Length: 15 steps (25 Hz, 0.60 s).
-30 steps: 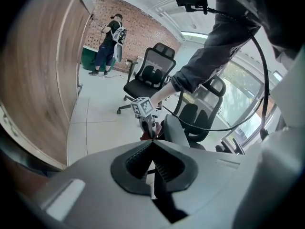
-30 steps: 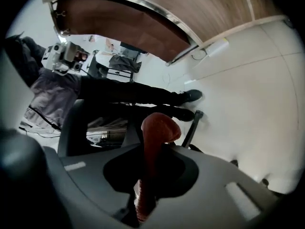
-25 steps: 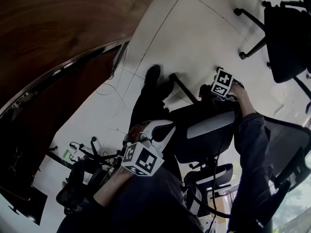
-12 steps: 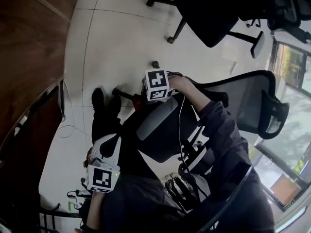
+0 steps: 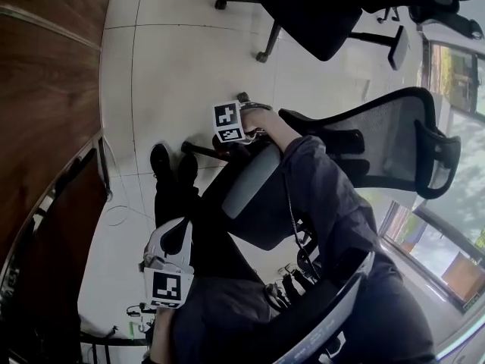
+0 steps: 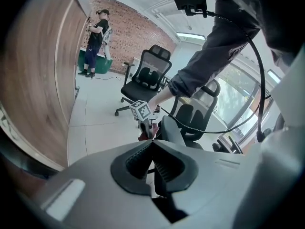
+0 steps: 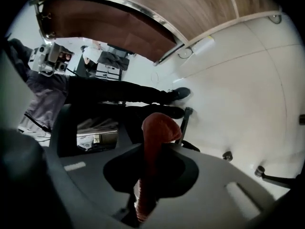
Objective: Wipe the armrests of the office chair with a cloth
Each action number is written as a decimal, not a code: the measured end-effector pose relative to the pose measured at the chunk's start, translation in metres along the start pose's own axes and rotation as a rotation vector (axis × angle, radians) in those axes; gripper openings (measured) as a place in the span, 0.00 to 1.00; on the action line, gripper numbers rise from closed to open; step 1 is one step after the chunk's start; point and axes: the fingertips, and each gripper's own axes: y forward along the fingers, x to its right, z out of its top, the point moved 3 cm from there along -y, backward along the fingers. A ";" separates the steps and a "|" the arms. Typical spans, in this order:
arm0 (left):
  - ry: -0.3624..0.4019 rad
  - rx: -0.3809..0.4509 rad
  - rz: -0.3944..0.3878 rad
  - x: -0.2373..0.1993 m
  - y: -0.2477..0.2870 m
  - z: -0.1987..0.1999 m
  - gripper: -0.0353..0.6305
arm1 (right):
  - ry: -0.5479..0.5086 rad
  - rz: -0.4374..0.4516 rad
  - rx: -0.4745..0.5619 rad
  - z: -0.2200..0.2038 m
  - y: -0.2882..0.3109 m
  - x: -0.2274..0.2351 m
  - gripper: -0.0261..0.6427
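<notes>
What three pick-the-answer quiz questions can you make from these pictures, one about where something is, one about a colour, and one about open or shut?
1. Where is the cloth?
A) on the floor
B) between the jaws of the right gripper
C) on the chair seat

2. What colour is the cloth?
A) reddish-brown
B) blue
C) white

3. How are the jaws of the left gripper?
A) wide apart
B) shut on the cloth
C) shut with nothing between them

Answers:
1 B: the right gripper view shows the cloth pinched between that gripper's jaws.
2 A: the cloth looks reddish-brown in that view.
3 C: the left gripper view shows its jaws together with nothing between them.
</notes>
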 end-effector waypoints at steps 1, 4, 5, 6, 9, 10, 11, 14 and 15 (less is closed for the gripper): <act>-0.002 -0.004 0.002 -0.001 -0.002 -0.002 0.08 | 0.014 -0.008 -0.008 0.000 0.005 0.005 0.12; -0.014 -0.017 0.008 -0.003 -0.007 -0.012 0.08 | 0.041 -0.004 -0.019 0.003 0.019 0.011 0.12; -0.012 -0.020 0.006 -0.005 -0.008 -0.012 0.08 | 0.041 0.000 -0.026 0.004 0.023 0.011 0.12; -0.009 -0.023 0.006 -0.006 -0.008 -0.013 0.08 | 0.037 0.004 -0.036 0.004 0.025 0.011 0.12; -0.004 -0.029 0.007 -0.008 -0.010 -0.019 0.08 | 0.019 0.024 -0.046 0.007 0.023 0.001 0.12; 0.001 -0.029 0.005 -0.007 -0.011 -0.018 0.08 | 0.014 0.036 -0.038 0.008 0.018 -0.004 0.12; 0.008 -0.028 0.002 -0.006 -0.012 -0.015 0.08 | 0.005 0.049 -0.028 0.008 0.013 -0.011 0.12; 0.032 -0.015 -0.006 -0.001 -0.011 -0.003 0.08 | -0.045 0.092 -0.002 0.012 -0.010 -0.037 0.12; 0.041 -0.008 -0.007 0.000 -0.011 0.001 0.08 | -0.064 0.112 0.005 0.014 -0.018 -0.048 0.12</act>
